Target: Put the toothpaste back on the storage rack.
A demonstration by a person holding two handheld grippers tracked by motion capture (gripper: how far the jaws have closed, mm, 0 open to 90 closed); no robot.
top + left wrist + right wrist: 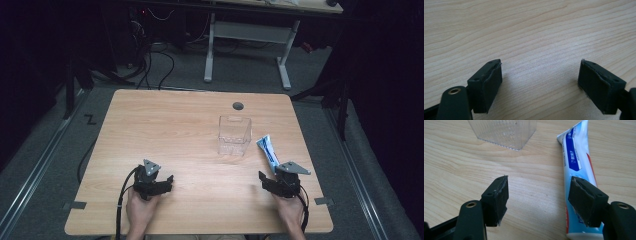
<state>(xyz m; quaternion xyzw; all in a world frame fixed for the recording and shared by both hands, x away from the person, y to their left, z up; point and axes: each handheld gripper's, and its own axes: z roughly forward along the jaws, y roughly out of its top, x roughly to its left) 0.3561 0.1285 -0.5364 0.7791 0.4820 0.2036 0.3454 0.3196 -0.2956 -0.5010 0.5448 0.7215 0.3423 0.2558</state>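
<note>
A white and blue toothpaste tube point(268, 150) lies flat near the table's right edge; in the right gripper view the tube point(576, 162) runs past the right jaw, its cap end near the bottom. A clear square plastic container point(233, 135) stands upright in the middle right, and its base point(504, 132) shows at the top of the right gripper view. My right gripper point(263, 180) is open just short of the tube, nothing between its jaws. My left gripper point(167, 182) rests open at the front left over bare wood point(539, 70).
The wooden table point(165, 125) has a round cable hole point(238, 105) near its far edge. Beyond it a white-legged desk point(250, 35) and cables lie on the grey floor. A person's hands point(142, 210) hold both grippers at the front edge.
</note>
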